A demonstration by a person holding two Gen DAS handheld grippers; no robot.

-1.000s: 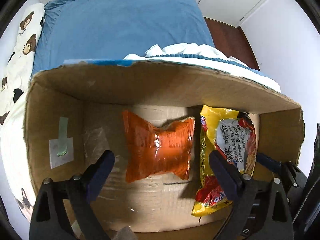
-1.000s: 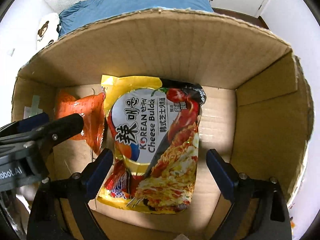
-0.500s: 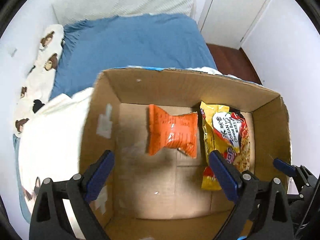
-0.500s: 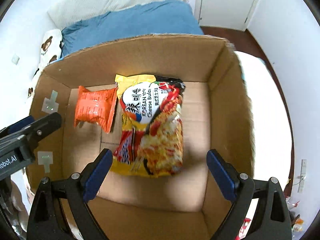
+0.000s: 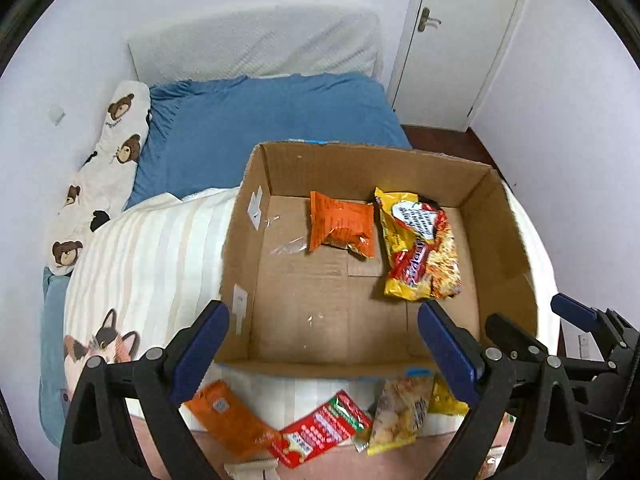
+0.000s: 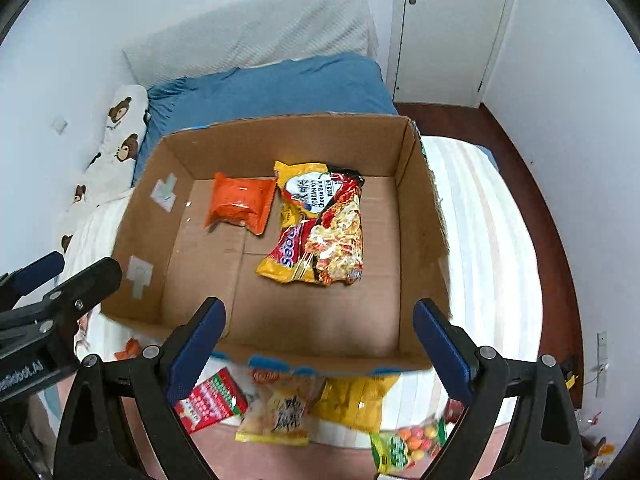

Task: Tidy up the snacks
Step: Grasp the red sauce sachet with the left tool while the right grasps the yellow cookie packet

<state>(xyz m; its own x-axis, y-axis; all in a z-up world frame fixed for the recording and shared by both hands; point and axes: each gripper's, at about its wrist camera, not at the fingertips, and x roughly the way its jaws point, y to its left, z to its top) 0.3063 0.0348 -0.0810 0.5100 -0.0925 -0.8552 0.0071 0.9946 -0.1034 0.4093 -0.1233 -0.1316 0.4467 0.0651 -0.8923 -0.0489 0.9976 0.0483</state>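
A cardboard box [image 5: 500, 240] [image 6: 420, 216] stands open on the bed. Inside lie an orange snack pack [image 5: 340, 226] [image 6: 240, 202] and a yellow and red noodle packet [image 5: 420, 248] [image 6: 320, 228], side by side. My left gripper [image 5: 322, 344] is open and empty, above the box's near wall. My right gripper [image 6: 318, 340] is open and empty, also above the near wall. Loose snacks lie in front of the box: an orange packet [image 5: 230, 420], a red packet [image 5: 320, 432] [image 6: 210, 400], a pale yellow bag [image 5: 396, 412] [image 6: 280, 412], a yellow bag [image 6: 356, 400] and a candy bag [image 6: 404, 448].
The box sits on a striped blanket [image 5: 152, 256] [image 6: 476, 240] with a cat print. A blue sheet [image 5: 260, 120] and a bear-print pillow [image 5: 108, 160] lie behind. A white door [image 6: 448, 28] and dark wood floor [image 6: 536, 208] are to the right.
Both grippers have pulled up and back out of the box. The whole box and the loose snacks in front of it have come into view. The two packs inside have not moved.
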